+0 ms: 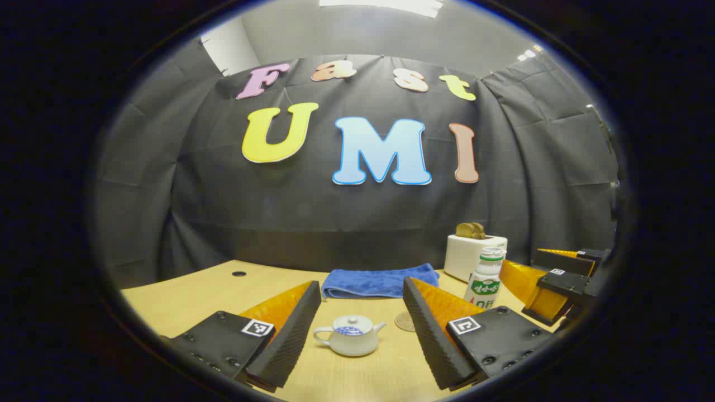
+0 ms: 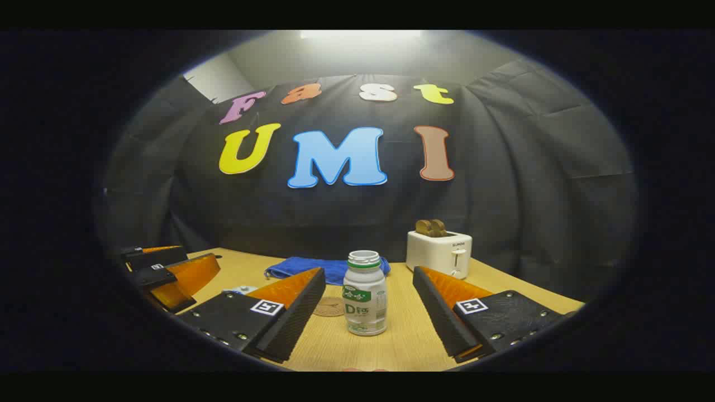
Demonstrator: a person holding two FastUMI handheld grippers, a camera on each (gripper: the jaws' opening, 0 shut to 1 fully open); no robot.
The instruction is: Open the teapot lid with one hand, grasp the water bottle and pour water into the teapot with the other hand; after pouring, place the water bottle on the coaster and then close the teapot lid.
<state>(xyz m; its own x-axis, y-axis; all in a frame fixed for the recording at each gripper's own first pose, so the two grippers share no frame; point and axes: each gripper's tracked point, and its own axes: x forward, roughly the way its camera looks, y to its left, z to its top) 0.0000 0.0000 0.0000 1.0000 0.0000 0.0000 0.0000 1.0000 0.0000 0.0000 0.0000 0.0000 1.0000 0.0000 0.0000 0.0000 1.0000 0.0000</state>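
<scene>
A small white teapot [image 1: 349, 336] with its lid [image 1: 352, 322] on stands on the wooden table, a little ahead of my open left gripper [image 1: 362, 304] and between its fingers. A round coaster [image 1: 405, 321] lies just right of the teapot. The white water bottle [image 2: 365, 294], green label, no cap, stands upright ahead of my open right gripper [image 2: 368, 287], centred between its fingers, untouched. In the right gripper view the coaster [image 2: 329, 307] lies left of the bottle and part of the teapot [image 2: 239, 290] peeks over a finger. The bottle [image 1: 485, 279] also shows right in the left gripper view.
A folded blue towel [image 1: 381, 281] lies behind the teapot. A white toaster [image 2: 439, 252] with two slices of bread stands at the back right. The wooden table [image 1: 184, 296] has a cable hole [image 1: 239, 273] at its far left. Each gripper appears at the edge of the other's view.
</scene>
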